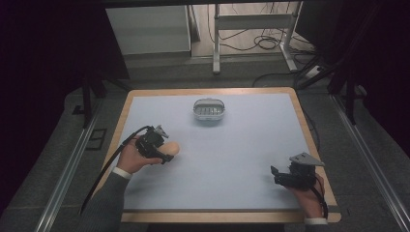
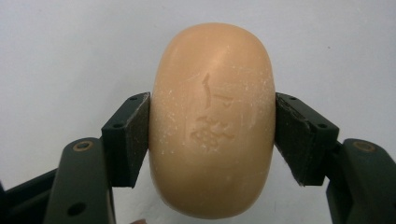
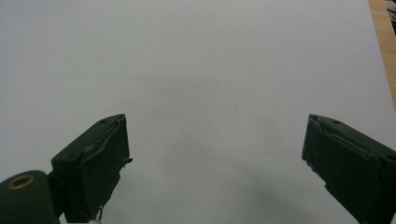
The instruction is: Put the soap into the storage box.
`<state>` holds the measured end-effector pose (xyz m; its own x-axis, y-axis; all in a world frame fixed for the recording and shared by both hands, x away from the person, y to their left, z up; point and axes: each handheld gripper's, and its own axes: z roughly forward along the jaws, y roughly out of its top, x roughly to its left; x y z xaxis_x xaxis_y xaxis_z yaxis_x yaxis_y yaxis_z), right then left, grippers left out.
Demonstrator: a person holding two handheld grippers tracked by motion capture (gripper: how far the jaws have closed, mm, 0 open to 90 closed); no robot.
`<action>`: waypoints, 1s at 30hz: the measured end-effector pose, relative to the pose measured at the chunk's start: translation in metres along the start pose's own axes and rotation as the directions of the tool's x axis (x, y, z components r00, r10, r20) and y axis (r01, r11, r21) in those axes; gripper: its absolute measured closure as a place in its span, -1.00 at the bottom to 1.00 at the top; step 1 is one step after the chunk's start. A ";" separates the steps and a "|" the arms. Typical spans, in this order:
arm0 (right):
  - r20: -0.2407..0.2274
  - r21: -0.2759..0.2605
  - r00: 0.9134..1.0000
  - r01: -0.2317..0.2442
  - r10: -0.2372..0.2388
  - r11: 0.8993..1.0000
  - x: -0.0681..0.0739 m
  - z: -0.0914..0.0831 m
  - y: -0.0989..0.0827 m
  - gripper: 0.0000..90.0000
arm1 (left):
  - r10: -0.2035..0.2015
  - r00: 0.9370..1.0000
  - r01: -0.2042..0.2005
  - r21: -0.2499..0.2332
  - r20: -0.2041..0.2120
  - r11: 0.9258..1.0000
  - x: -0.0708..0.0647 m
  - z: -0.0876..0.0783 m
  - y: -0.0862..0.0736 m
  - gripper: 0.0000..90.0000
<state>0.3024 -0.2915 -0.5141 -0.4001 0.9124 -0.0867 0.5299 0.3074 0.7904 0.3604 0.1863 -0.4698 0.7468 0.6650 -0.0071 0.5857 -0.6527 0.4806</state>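
Nearest to us, at the lower right of the high view, our right gripper (image 1: 276,175) sits low over the tabletop (image 1: 241,159) close to its near edge, held in our right hand (image 1: 309,193) with the grey three-cornered plate on top. Its jaws stand wide apart with nothing between them; in the right gripper view we see bare pale surface past the right gripper (image 3: 215,154), and a strip of the wooden border at the far right.

A little farther in, on the left side, our left hand (image 1: 130,159) carries the left gripper (image 1: 167,153), its black cable trailing back toward the near-left corner. This gripper is clenched on a bar of soap (image 1: 171,148). In the left gripper view the bar of soap (image 2: 212,121) is a rounded, peach-coloured oval with a faint stamped mark and whitish scuffs on its face, and the two black pads of the left gripper (image 2: 212,135) press against its two sides, the bar standing lengthwise between them.

Farthest from us, near the middle of the tabletop's far edge, stands an oval soap dish (image 1: 210,109), translucent with a ribbed floor. We see nothing lying in it. It is well apart from both grippers.
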 end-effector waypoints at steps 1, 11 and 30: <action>0.000 0.000 1.000 0.000 0.000 1.000 0.000 0.000 0.000 -0.84 | 0.000 1.000 0.000 -0.001 -0.004 1.000 0.001 0.000 0.001 -0.28; 0.000 0.000 1.000 0.002 -0.002 1.000 0.000 0.000 0.000 -0.84 | 0.016 1.000 -0.016 -0.005 -0.011 1.000 0.002 -0.002 0.013 -0.28; 0.002 0.005 1.000 0.001 -0.001 1.000 -0.001 0.001 -0.001 -0.84 | 0.012 1.000 -0.012 -0.029 -0.010 0.999 0.011 -0.002 0.036 -0.28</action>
<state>0.3034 -0.2923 -0.5156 -0.3994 0.9125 -0.0887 0.5334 0.3099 0.7871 0.3892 0.1706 -0.4510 0.7506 0.6608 0.0075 0.5670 -0.6498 0.5062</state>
